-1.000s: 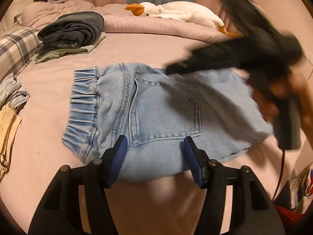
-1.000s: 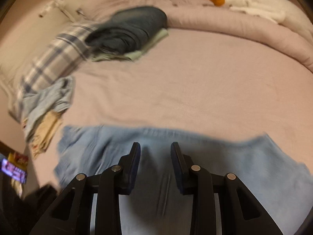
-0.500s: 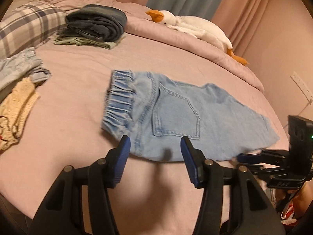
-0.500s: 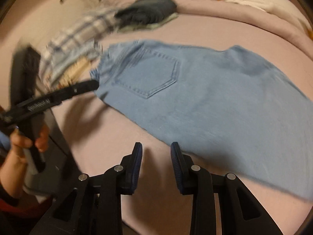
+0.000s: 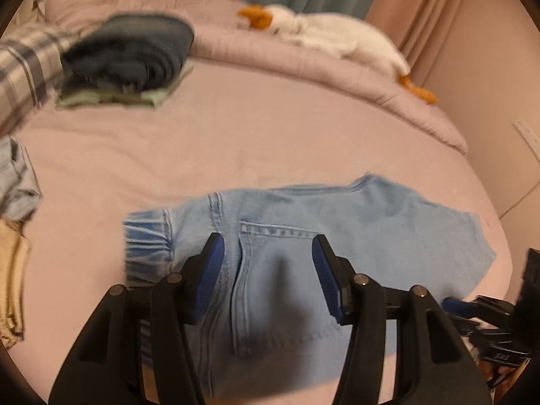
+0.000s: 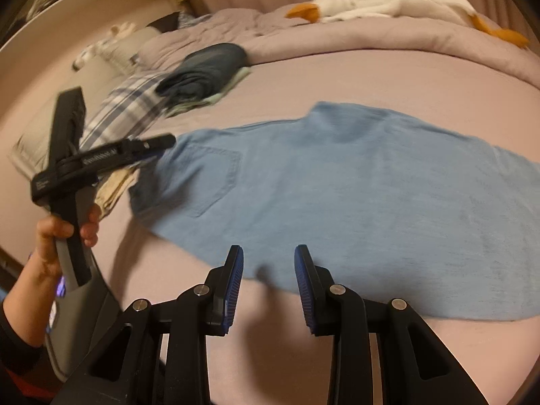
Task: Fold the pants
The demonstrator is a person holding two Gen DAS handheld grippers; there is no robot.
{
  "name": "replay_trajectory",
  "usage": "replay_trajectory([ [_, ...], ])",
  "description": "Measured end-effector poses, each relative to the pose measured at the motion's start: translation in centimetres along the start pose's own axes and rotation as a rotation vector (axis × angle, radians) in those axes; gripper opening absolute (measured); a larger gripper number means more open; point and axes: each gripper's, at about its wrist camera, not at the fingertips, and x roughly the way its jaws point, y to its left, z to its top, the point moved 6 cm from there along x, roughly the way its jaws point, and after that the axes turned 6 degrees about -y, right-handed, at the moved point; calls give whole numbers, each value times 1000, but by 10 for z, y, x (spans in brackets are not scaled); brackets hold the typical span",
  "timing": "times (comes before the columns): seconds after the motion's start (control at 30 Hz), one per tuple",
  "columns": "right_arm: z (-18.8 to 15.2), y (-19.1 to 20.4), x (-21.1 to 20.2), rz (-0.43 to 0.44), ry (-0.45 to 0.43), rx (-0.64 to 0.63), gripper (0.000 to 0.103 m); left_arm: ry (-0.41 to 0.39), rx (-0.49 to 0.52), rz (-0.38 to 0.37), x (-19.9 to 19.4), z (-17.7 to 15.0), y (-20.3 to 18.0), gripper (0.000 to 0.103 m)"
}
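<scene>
L gripper (image 5: 266,270) hovers over the jeans (image 5: 337,236) w/ jaws spread, nothing pinched; they frame the back pocket (image 5: 276,283) but the blue pads (image 5: 212,270) look clear of the cloth. R gripper (image 6: 266,283) also spread & empty, at the near hem of the jeans, pads over bare bedsheet (image 6: 371,74). In R view a hand (image 6: 64,233) holds the L tool at the waistband end, left side.

Jeans lie flat on the bed, already doubled leg on leg, waistband (image 5: 146,236) left, leg end right. Far left: stack of folded clothes (image 5: 128,57), plaid pillow (image 6: 131,108); plush goose (image 5: 324,33) at far edge.

Step, I'd say: setting up for the next fold, no grip yet. Next needs both tools down onto one end, pinching all layers at each corner, then carrying it across to meet the other end w/o dragging the bottom layer.
</scene>
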Motion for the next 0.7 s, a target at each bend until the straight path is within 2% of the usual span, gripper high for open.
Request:
replay_trajectory([
  [0.1,1,-23,1,-40,1,57,33,31,-44,-7,17,1,10,49],
  [0.17,-6,-40,7,-61,39,99,33,41,-64,-9,20,4,12,49],
  [0.2,-13,-47,12,-55,75,127,33,46,-59,-4,21,4,11,49],
  [0.3,-15,-62,6,40,40,267,33,50,-6,34,19,3,3,49],
  [0.37,-14,-75,-9,68,4,366,34,46,31,52,13,0,-6,52],
  [0.4,-15,-81,-19,65,-19,390,38,44,38,52,9,-3,-11,57],
  [0.5,-19,-112,-60,34,-111,465,43,17,62,29,-5,-11,-26,64],
  [0.57,-26,-139,-90,12,-184,539,47,16,63,-3,-13,-20,-36,65],
  [0.63,-36,-167,-119,-26,-256,629,52,16,59,-22,-18,-28,-44,65],
  [0.7,-54,-199,-148,-121,-321,703,52,22,48,-45,-20,-34,-53,65],
])
